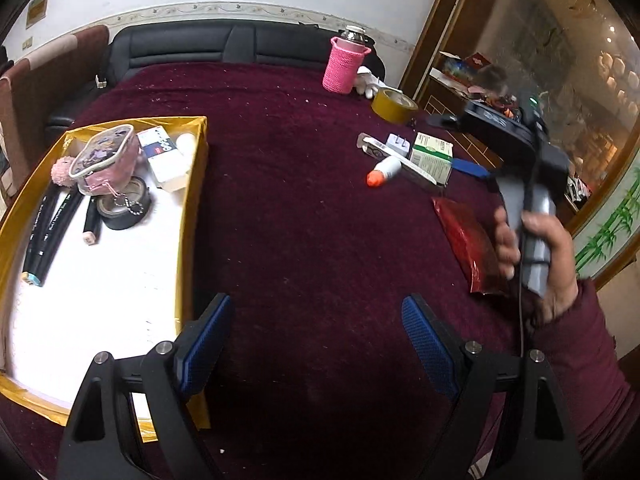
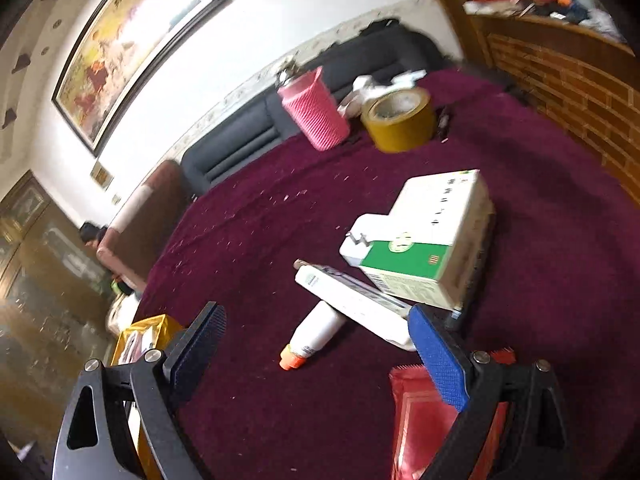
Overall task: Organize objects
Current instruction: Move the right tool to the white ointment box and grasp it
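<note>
Left gripper [image 1: 316,344] is hanging wide open over bare maroon cloth on the desk [image 1: 304,208], nothing between its blue pads. Right gripper [image 2: 316,356] is also standing wide open and empty, tilted, pointing down at the clutter on the right side of the desk.

A gold-rimmed tray [image 1: 196,184] is sitting at left, just beside the left gripper's left finger. Inside it: a clear pink pouch [image 1: 105,160] resting on a black tape roll [image 1: 124,208], dark markers [image 1: 48,224] lying along the left wall, a white box [image 1: 164,160] at the far end.

Loose items are lying right of centre: a white bottle with orange cap [image 2: 314,338] on its side, a long white box [image 2: 352,300] lying across the bottle's far end, a green and white carton [image 2: 432,248] stacked beside it with a white plug adapter [image 2: 364,236] at its left edge. A red foil packet [image 2: 416,420] is lying nearest, under the right gripper's right finger; contact cannot be told.

At the far edge a pink knit-covered bottle [image 1: 345,65] is standing upright, a yellow tape roll [image 1: 394,105] just to its right.

In the left wrist view a hand [image 1: 540,248] in a maroon sleeve is gripping the right gripper's grey handle [image 1: 532,216] above the red packet.
</note>
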The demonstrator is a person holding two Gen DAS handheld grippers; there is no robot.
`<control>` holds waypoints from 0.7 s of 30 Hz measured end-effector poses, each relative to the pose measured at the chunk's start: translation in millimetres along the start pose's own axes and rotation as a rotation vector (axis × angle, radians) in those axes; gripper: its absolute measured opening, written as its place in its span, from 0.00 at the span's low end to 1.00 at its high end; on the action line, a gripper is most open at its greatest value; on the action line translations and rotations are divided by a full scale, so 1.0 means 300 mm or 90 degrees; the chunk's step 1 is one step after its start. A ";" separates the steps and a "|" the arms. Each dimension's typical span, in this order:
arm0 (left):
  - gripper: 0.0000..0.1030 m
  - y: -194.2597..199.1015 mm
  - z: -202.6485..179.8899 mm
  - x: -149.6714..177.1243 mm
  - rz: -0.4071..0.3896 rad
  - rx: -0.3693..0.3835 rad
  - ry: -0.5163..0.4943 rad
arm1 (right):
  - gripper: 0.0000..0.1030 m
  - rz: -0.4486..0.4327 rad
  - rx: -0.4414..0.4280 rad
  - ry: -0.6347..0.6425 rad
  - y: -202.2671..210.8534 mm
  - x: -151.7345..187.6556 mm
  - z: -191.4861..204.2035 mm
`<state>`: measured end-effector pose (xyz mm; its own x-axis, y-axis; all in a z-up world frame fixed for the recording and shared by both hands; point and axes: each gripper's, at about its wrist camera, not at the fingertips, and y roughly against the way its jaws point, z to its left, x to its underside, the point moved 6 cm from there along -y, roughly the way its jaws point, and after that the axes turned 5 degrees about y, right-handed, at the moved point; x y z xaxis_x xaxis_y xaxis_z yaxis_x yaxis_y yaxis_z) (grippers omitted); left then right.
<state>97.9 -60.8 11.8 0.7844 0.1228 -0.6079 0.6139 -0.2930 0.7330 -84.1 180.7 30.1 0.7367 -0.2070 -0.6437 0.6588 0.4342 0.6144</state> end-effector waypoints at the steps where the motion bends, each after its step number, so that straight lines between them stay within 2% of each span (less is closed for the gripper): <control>1: 0.82 0.000 0.000 0.000 0.001 -0.001 -0.001 | 0.92 0.015 0.012 0.002 -0.025 -0.007 -0.004; 3: 0.82 0.000 -0.002 -0.002 0.002 -0.008 -0.008 | 0.92 0.057 0.042 0.023 -0.087 -0.013 -0.008; 5: 0.82 0.004 -0.002 -0.005 0.001 -0.015 -0.013 | 0.92 0.083 0.047 0.040 -0.135 -0.006 -0.013; 8: 0.82 0.005 0.004 -0.008 0.005 -0.021 -0.016 | 0.92 0.151 0.021 0.043 -0.230 0.009 -0.010; 10: 0.82 0.003 0.006 -0.006 0.010 -0.018 -0.012 | 0.92 0.191 0.030 0.036 -0.292 0.019 -0.025; 12: 0.82 0.003 0.005 -0.003 0.015 -0.008 -0.008 | 0.96 0.193 0.022 0.043 -0.307 0.014 -0.007; 14: 0.82 0.008 0.002 -0.004 0.016 0.000 -0.011 | 0.96 0.228 -0.033 0.031 -0.314 0.045 0.033; 16: 0.82 0.010 -0.001 -0.016 0.013 0.006 -0.018 | 0.95 0.240 -0.100 0.019 -0.297 0.073 0.077; 17: 0.82 0.009 -0.003 -0.022 0.013 0.006 -0.022 | 0.94 0.231 -0.094 0.014 -0.286 0.078 0.079; 21: 0.82 0.005 -0.013 -0.052 0.013 0.008 -0.031 | 0.94 0.182 0.018 0.031 -0.266 0.067 0.034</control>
<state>87.0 -59.5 23.6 0.7914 0.0702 -0.6073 0.5965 -0.3062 0.7420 -120.3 132.9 -27.2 0.8857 -0.0372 -0.4628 0.4294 0.4447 0.7861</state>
